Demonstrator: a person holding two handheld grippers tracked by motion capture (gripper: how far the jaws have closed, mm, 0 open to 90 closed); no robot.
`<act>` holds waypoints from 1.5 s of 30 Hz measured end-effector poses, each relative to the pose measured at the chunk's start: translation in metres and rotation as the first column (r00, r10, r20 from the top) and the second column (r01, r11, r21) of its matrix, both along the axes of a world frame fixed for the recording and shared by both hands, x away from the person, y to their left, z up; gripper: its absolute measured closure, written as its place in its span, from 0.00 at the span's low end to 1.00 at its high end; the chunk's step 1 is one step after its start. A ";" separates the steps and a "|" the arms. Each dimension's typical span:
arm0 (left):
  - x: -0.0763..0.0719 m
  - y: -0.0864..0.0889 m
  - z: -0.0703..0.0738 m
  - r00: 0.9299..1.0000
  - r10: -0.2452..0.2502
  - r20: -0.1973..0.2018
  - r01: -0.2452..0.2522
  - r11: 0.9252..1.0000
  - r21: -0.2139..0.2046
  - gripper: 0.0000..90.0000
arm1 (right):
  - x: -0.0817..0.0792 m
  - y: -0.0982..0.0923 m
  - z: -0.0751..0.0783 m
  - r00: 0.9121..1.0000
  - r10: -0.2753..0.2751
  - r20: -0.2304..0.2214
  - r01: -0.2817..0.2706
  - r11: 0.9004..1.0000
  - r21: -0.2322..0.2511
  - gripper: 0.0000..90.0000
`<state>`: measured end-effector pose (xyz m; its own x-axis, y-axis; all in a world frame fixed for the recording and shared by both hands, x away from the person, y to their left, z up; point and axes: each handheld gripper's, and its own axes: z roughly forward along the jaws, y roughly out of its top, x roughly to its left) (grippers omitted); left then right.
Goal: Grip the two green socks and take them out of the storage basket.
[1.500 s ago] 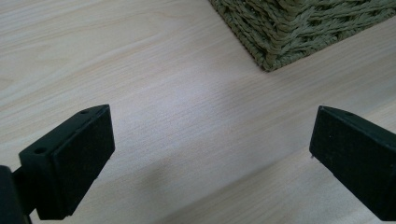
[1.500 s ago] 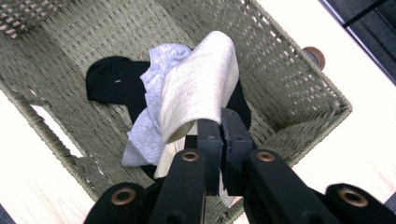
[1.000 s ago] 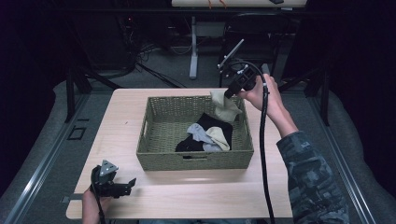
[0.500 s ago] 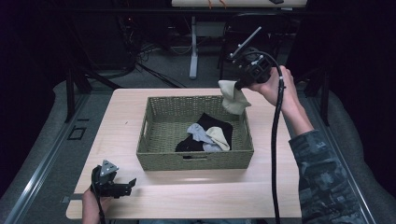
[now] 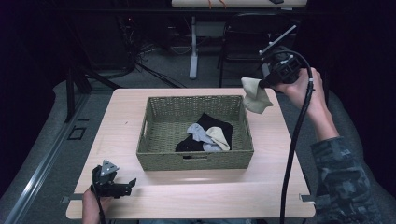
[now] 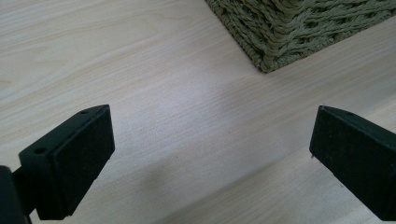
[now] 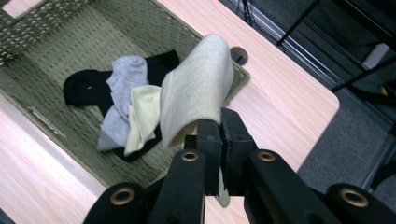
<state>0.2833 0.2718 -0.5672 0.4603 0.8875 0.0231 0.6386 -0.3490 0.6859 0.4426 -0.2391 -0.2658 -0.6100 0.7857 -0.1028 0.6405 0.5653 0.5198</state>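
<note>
Right gripper (image 5: 267,85) raised above the table's far right edge, jaws clamped on a cream sock (image 5: 255,95) hanging beside the wicker basket (image 5: 196,161), left gripper (image 5: 122,186) low at near-left corner, jaws spread wide, holding nothing.

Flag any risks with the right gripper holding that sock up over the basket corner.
The right gripper pinches only one edge of the cream sock, so it could slip free. It hangs past the basket rim, so a drop may land on the table. The trailing cable might snag.
</note>
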 end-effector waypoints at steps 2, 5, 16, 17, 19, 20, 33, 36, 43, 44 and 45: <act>0.000 0.000 0.000 1.000 0.000 0.003 0.000 1.000 -0.001 0.00 | -0.002 -0.009 -0.002 1.000 -0.019 0.000 0.019 1.000 0.006 0.98; 0.000 0.000 0.000 1.000 -0.001 0.003 0.001 1.000 0.000 0.00 | -0.004 -0.024 -0.008 0.999 -0.047 -0.003 0.047 0.999 0.014 0.98; 0.000 -0.001 0.000 1.000 -0.002 0.003 0.002 1.000 0.003 0.00 | -0.011 -0.067 -0.046 0.989 -0.143 -0.037 0.144 0.989 0.027 0.98; 0.000 -0.001 0.000 1.000 -0.002 0.003 0.002 1.000 0.004 0.00 | -0.011 -0.070 -0.051 0.987 -0.149 -0.052 0.151 0.988 0.025 0.98; 0.000 -0.001 0.000 1.000 -0.004 0.002 0.004 1.000 0.006 0.00 | -0.012 -0.074 -0.063 0.985 -0.160 -0.066 0.163 0.986 0.030 0.98; 0.000 -0.001 0.000 1.000 -0.004 0.003 0.004 1.000 0.006 0.00 | -0.012 -0.076 -0.070 0.984 -0.163 -0.068 0.165 0.986 0.032 0.98; 0.001 -0.001 0.000 1.000 -0.004 0.000 0.004 1.000 0.008 0.00 | -0.006 -0.079 -0.153 0.962 -0.188 -0.196 0.193 0.981 0.007 0.97; 0.000 -0.001 0.000 1.000 -0.003 0.002 0.003 1.000 0.007 0.00 | -0.002 -0.078 -0.170 0.954 -0.191 -0.233 0.194 0.981 -0.007 0.97; 0.000 -0.001 0.000 1.000 -0.002 0.003 0.002 1.000 0.005 0.00 | 0.007 -0.078 -0.205 0.932 -0.202 -0.302 0.210 0.978 -0.008 0.97; 0.000 -0.001 0.000 1.000 -0.001 0.003 0.001 1.000 0.004 0.00 | 0.008 -0.078 -0.210 0.929 -0.199 -0.311 0.206 0.979 -0.010 0.97; 0.000 -0.001 0.000 1.000 0.000 0.003 0.000 1.000 0.004 0.00 | 0.008 -0.079 -0.214 0.926 -0.206 -0.316 0.212 0.977 -0.015 0.97</act>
